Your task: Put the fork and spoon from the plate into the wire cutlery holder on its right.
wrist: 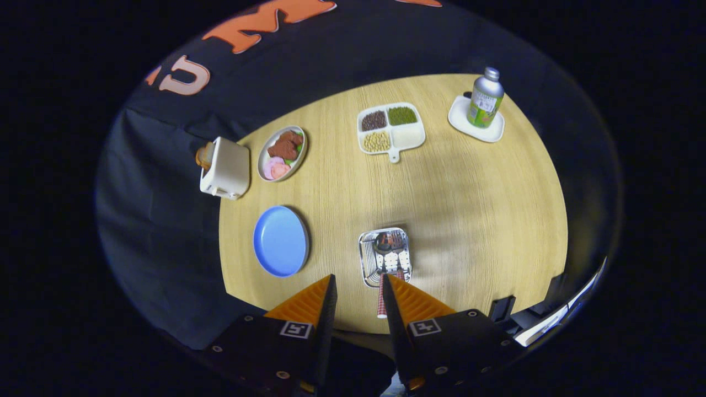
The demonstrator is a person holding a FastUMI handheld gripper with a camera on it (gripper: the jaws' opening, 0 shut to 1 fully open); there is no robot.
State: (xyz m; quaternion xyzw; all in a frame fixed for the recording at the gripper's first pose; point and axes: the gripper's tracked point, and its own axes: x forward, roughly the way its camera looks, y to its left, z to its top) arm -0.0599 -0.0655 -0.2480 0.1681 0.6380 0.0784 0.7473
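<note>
Standing in the wire holder (pixel 385 257), red-checked utensil handle (pixel 381 296), tool (pixel 358 282) agape

On your round light-wood tabletop (pixel 474 209), you have a white toaster (pixel 225 168) at the far left edge with an oval plate of brown and pink food (pixel 282 153) just beside it. Farther along the back you see a white four-compartment dish of beans and grains (pixel 391 130), and well apart from it a silver-capped green bottle (pixel 485 99) standing upright on a small white square tray (pixel 476 125).
</note>
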